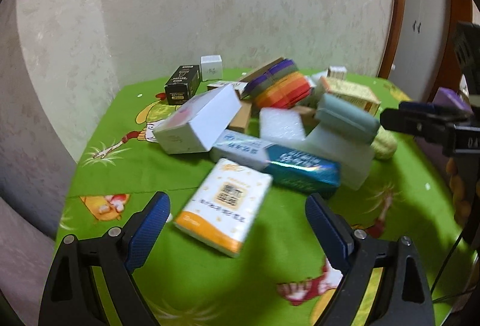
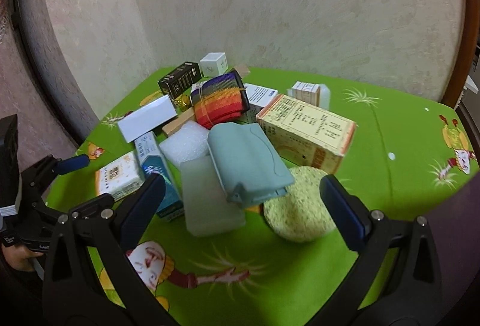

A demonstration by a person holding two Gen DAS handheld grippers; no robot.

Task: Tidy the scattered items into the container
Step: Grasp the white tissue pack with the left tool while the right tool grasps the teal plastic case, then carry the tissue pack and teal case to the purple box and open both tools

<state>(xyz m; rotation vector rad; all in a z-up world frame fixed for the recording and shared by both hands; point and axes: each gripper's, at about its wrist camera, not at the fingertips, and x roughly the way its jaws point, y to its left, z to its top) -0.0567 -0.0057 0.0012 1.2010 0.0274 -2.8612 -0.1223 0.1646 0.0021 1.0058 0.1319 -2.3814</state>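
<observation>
Nearest the left hand-held gripper: a tissue pack, white with an orange band, lying flat on the counter between the wide-spread blue pads, neither pad touching it. Released, then, and empty. Probably light, soft and slightly slick in its plastic wrap; best pinched across the short width at mid-length, with a firm squeeze tolerated since nothing inside can break.

Just behind, touching its far corner: a teal and white toothpaste carton, long, stiff cardboard with a glossy foil stripe, likely to slide unless taken across the narrow faces. Leaning on that, a white box, rigid and tilted, probably light.

Between the right hand-held gripper pads, likewise spread wide and gripping nothing: a frosted translucent block, a grey-green silicone pouch draped over it, and a pale yellow round sponge just beside. Pouch rubbery and floppy, sponge porous and compressible; both forgiving of pressure but apt to sag.

Further back: white foam, a rainbow woven strap rolled up, a printed cream carton, a black box and a small white cube box near the wall.

No container visible in either view; everything scattered or heaped mid-counter on the green cartoon-print cloth.
</observation>
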